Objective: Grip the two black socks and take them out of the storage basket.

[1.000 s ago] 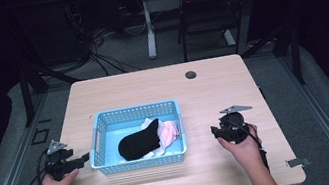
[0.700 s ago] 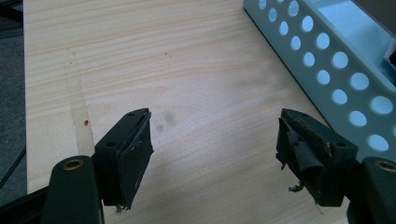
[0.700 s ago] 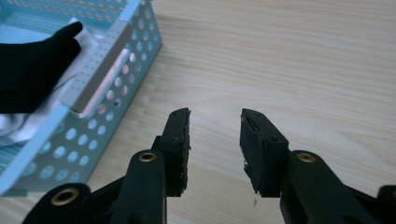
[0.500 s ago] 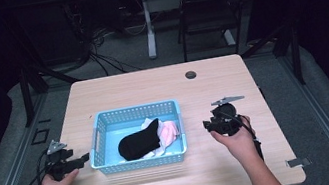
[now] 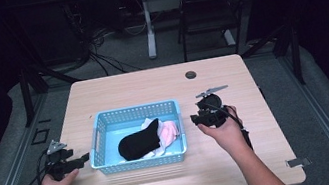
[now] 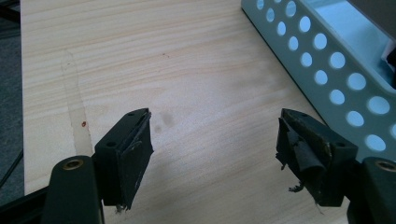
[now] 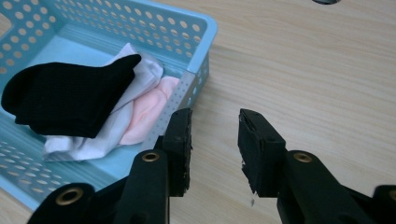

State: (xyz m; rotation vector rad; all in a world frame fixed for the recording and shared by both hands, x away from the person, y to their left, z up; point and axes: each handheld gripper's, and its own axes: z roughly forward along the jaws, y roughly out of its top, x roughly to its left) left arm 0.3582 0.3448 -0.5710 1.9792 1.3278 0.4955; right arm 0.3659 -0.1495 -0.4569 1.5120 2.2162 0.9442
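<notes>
Your right tongs (image 5: 201,118) hung just beside the right wall of the blue basket (image 5: 97,134), their jaws partly spread with nothing between them. Your left tongs (image 5: 75,162) rested low over the worktop (image 5: 126,86) at the basket's left wall, jaws spread wide and also empty. Inside the basket, the black sock (image 7: 65,98) lay on top of a white cloth (image 7: 140,79) and a pink cloth (image 7: 149,109), all bunched toward the right end.

To my eye, the step in hand was reaching in for the black sock, since it sat uppermost and nearest your right tongs. You needed to lift those tongs over the rim first, because in the right gripper view the basket's corner stood directly in front of one jaw. You did best to widen the jaws before descending, and to come down on the sock's raised fold rather than its flat middle, so the white cloth beneath was not pinched along with it. Your left tongs were well placed to steady the basket wall if it slid.
</notes>
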